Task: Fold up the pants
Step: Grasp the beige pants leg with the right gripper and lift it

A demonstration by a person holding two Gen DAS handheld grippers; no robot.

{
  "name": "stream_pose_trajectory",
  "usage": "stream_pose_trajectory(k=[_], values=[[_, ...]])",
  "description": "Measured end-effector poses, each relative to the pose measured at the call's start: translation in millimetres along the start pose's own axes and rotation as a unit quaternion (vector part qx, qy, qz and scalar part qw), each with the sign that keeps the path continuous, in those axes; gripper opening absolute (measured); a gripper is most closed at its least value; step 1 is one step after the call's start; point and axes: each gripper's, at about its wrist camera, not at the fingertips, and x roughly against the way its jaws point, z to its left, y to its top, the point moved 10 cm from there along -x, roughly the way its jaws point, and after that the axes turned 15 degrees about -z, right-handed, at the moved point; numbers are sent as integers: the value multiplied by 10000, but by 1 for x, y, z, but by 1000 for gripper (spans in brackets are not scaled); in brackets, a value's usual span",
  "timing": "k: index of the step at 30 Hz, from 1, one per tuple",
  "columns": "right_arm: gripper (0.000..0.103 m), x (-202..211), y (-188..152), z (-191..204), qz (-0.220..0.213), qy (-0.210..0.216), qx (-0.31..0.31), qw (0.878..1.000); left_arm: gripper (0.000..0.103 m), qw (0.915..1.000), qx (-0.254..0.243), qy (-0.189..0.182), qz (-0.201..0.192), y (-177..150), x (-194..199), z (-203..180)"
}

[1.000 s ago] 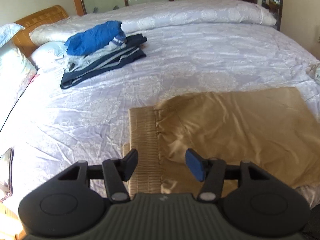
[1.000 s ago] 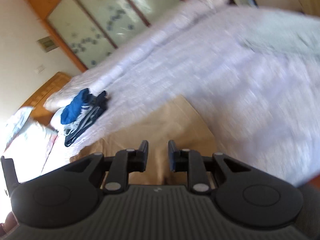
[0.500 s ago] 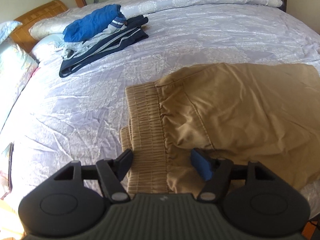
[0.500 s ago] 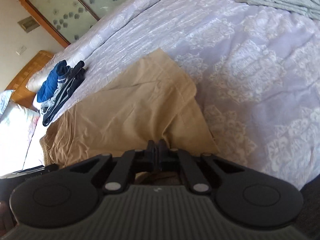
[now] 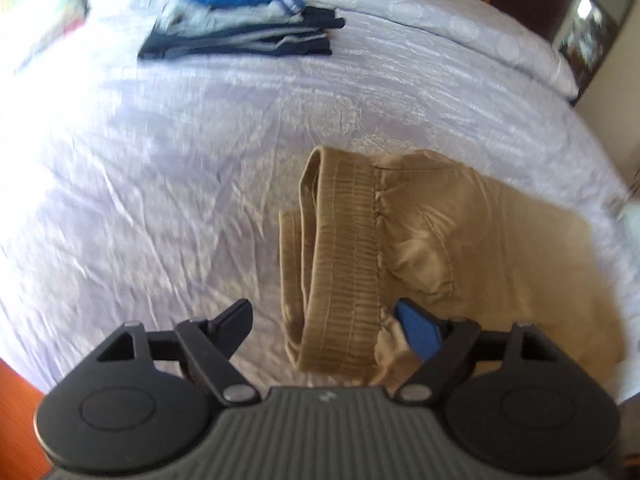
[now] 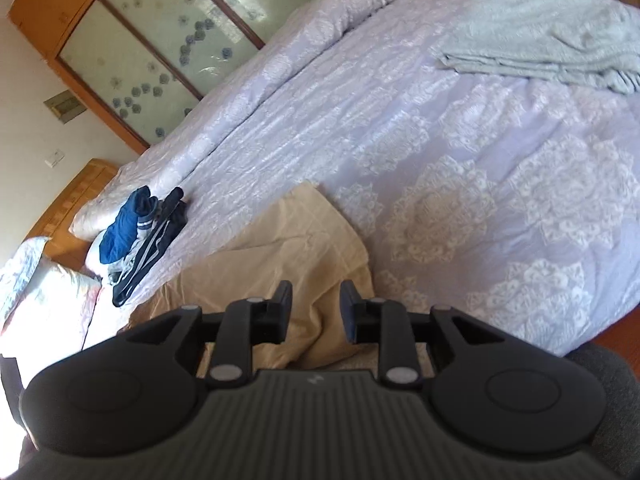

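Tan pants (image 5: 460, 248) lie folded flat on the lavender bedspread (image 5: 160, 168), ribbed elastic waistband (image 5: 344, 240) toward me. My left gripper (image 5: 326, 322) is open, its jaws straddling the near end of the waistband, just above it. In the right wrist view the pants (image 6: 288, 256) lie below my right gripper (image 6: 314, 312), which is open and empty over the leg end of the fabric near the bed's front edge.
A stack of folded dark and blue clothes (image 5: 244, 20) sits at the far left of the bed, also in the right wrist view (image 6: 140, 240). A grey garment (image 6: 552, 44) lies at the far right. Pillows (image 6: 36, 300) and a wooden headboard (image 6: 80, 192) stand left.
My right gripper, shut half a second ago, has opened and let go of the pants' leg end. My left gripper has moved left and turned, with the waistband now between its open jaws.
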Motion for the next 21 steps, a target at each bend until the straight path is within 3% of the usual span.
stream_pose_trajectory(k=[3, 5, 10, 16, 21], values=[[41, 1, -5, -11, 9, -140, -288, 9995, 82, 9969, 659, -395, 151, -4, 6, 8], [43, 2, -10, -24, 47, -236, -760, 9968, 82, 9954, 814, -491, 148, -4, 7, 11], [46, 0, -25, -44, 254, -376, -1593, 9862, 81, 9965, 773, -190, 267, -14, -13, 22], [48, -15, -35, -45, 444, -326, -1974, 9788, 84, 9995, -101, 280, 79, -16, -24, 7], [49, -34, -32, -43, 459, -263, -2155, 9751, 82, 9991, 360, 148, 155, -6, -10, 16]])
